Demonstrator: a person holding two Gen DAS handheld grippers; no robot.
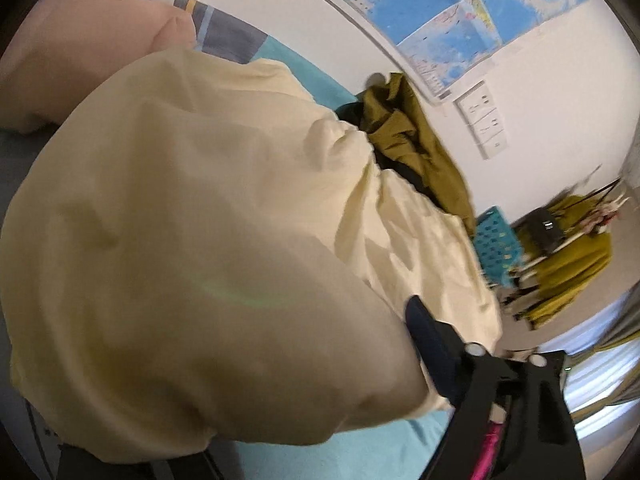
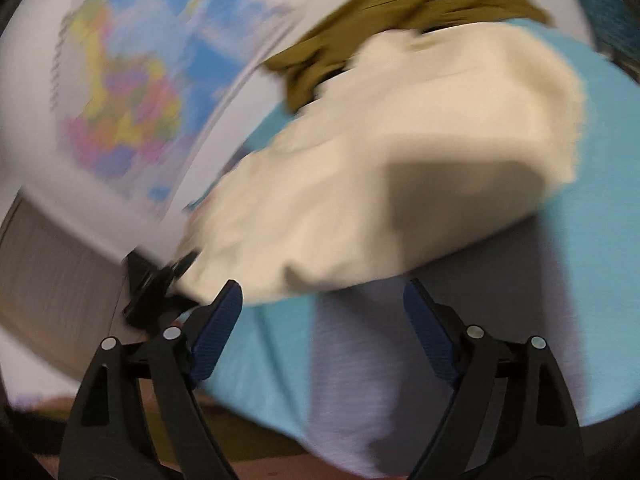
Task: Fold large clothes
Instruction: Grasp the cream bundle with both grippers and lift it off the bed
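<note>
A large cream garment (image 1: 192,220) lies bunched on the turquoise bed sheet (image 1: 360,452) and drapes close over the left wrist camera. One dark blue fingertip (image 1: 420,320) of my left gripper shows pressed against the cloth; the other finger is hidden under it. In the blurred right wrist view the same cream garment (image 2: 380,168) lies on the bed ahead. My right gripper (image 2: 324,304) is open and empty, just short of the garment's near edge. My left gripper (image 2: 156,280) shows there as a dark shape at the garment's left corner.
An olive green garment (image 1: 416,140) lies by the wall behind the cream one, also in the right view (image 2: 384,4). A pink pillow (image 1: 80,52) lies at the bed's head. Maps (image 1: 460,8) hang on the wall. A turquoise basket (image 1: 496,240) and a rack with olive clothes (image 1: 568,256) stand beyond the bed.
</note>
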